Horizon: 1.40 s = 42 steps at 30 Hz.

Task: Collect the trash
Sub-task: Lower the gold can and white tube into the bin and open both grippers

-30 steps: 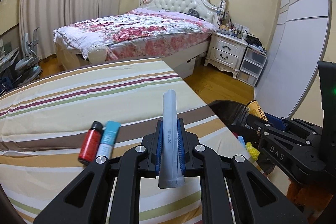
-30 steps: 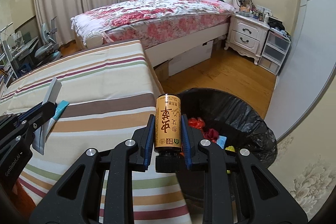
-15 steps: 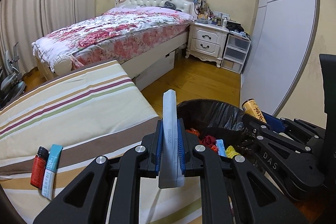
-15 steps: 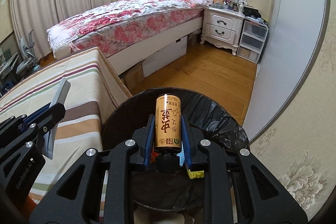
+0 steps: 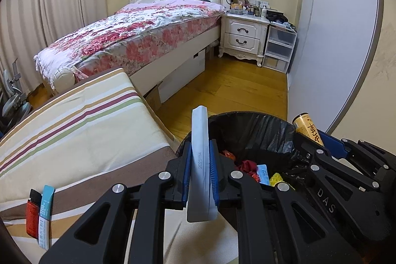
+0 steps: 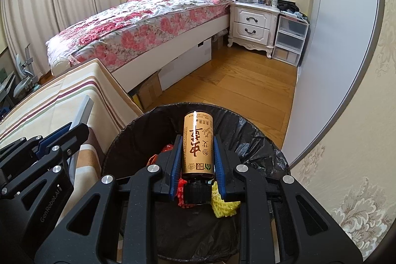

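My left gripper (image 5: 200,160) is shut on a flat grey packet (image 5: 200,155) held edge-up, at the near left rim of a black-lined trash bin (image 5: 250,130). My right gripper (image 6: 198,160) is shut on a gold bottle (image 6: 197,142) with red characters and a black cap, held over the bin (image 6: 138,130). Red, blue and yellow scraps (image 5: 257,171) lie inside the bin. The gold bottle (image 5: 308,129) and right gripper (image 5: 319,142) show at the right in the left wrist view. The left gripper (image 6: 74,130) with the packet (image 6: 83,113) shows at the left of the right wrist view.
A striped cloth surface (image 5: 74,125) lies left of the bin, with a red tube (image 5: 31,214) and a teal-and-white tube (image 5: 44,214) on it. Beyond are a floral bed (image 6: 153,24), a white nightstand (image 6: 252,26), plastic drawers (image 6: 289,41), wooden floor and a grey wardrobe (image 6: 334,53).
Both grippers have swung right from over the striped surface to the bin. The gold bottle now hangs above the bin's opening and the grey packet sits at its rim. Both grips unchanged.
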{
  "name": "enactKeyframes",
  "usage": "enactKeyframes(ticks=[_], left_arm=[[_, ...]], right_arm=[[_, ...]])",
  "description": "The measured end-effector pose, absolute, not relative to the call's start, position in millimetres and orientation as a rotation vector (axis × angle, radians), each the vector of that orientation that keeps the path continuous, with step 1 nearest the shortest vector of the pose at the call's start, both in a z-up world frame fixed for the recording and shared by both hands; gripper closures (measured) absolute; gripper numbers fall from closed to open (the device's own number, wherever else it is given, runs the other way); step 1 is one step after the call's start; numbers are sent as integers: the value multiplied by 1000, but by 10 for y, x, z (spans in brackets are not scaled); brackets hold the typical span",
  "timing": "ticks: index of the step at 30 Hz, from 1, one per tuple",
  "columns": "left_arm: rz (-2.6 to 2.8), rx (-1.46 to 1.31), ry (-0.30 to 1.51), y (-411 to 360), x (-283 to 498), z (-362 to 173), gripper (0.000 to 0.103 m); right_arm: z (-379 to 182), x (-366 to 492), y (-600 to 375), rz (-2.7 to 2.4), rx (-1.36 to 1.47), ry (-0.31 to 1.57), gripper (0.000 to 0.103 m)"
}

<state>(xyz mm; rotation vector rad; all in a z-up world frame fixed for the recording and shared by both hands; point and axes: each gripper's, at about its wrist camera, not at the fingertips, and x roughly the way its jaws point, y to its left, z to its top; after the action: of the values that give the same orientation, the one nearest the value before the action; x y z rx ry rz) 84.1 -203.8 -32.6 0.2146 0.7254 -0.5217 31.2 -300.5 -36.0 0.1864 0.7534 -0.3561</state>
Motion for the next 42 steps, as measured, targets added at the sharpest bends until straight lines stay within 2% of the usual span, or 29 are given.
enactKeyframes(ticks=[8,12,14,15,16,18,21,23,25,30,35,42], left_arm=[[-528,230,746,-2110,906,-375,87],[-523,227,761,-2107,937,-401,84],[-516,228,768,-2100,942,-414,75],[-514,224,771,-2093,951,-416,68],[-512,215,771,-2079,955,-411,64],[-508,207,769,-2057,952,-400,61],[-500,204,763,-2029,951,-381,51],[-491,203,756,-2006,943,-366,46],[-486,202,751,-1983,941,-349,41],[-451,212,731,-1913,908,-296,33],[-420,208,717,-1745,885,-245,32],[-335,173,720,-1257,821,-209,30]], right_arm=[[-389,344,-3056,-364,189,761,79],[-411,347,-3087,-376,196,760,78],[-424,354,-3100,-381,197,762,76],[-428,349,-3105,-385,197,762,74],[-423,344,-3101,-390,196,758,66],[-415,335,-3102,-398,192,754,63],[-398,329,-3087,-403,187,750,60],[-383,316,-3075,-413,179,742,54],[-368,307,-3067,-419,176,739,54],[-321,283,-3040,-430,174,730,45],[-282,269,-2938,-413,172,727,40],[-244,280,-2621,-331,164,734,40]])
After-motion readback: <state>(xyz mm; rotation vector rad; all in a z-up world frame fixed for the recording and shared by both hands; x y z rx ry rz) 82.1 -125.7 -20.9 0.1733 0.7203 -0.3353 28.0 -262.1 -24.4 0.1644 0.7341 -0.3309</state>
